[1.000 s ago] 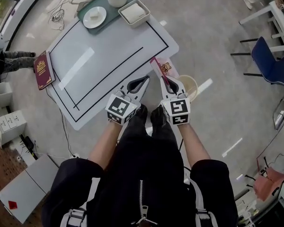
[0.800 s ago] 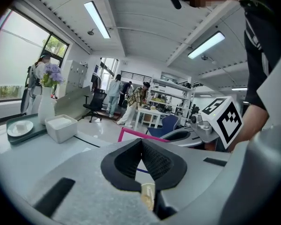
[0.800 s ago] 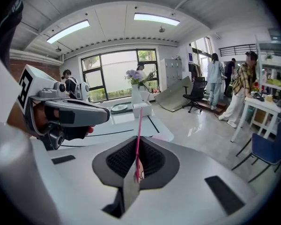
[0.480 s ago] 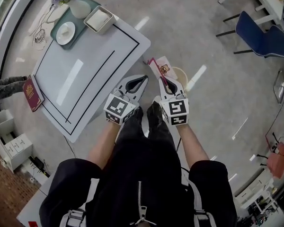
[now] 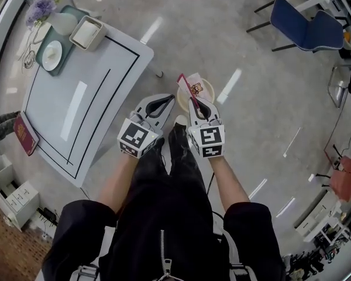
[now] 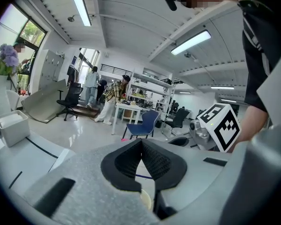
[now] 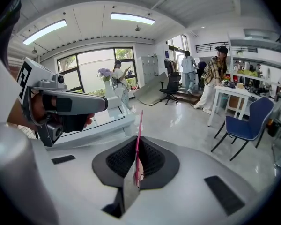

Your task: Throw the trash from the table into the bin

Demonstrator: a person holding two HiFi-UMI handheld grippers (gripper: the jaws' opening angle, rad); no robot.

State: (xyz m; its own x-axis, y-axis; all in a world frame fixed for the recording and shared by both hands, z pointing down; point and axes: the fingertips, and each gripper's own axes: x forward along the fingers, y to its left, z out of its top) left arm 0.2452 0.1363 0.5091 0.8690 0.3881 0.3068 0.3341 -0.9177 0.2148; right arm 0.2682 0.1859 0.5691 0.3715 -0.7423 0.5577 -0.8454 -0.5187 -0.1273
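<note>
Wrapper (image 5: 191, 87) is pink-edged, bin (image 5: 210, 92) cream, table (image 5: 105, 57) white with black lines.

Table (image 5: 99, 63) fills the frame's left. Tray (image 5: 44, 38) on its upper-left corner, plate (image 5: 51, 55) on the tray, box (image 5: 86, 33) at the tray's right. My left gripper (image 5: 168, 98) and right gripper (image 5: 194, 100) are side by side at centre. Wrapper (image 5: 190, 85) in my right one sits over the bin (image 5: 210, 90). Chair (image 5: 307, 28) upper right.

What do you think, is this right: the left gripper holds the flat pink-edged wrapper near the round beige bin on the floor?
Only the side is wrong. The right gripper, not the left gripper, holds the flat pink-edged wrapper near the round beige bin on the floor; the right gripper view shows its jaws shut on it.
</note>
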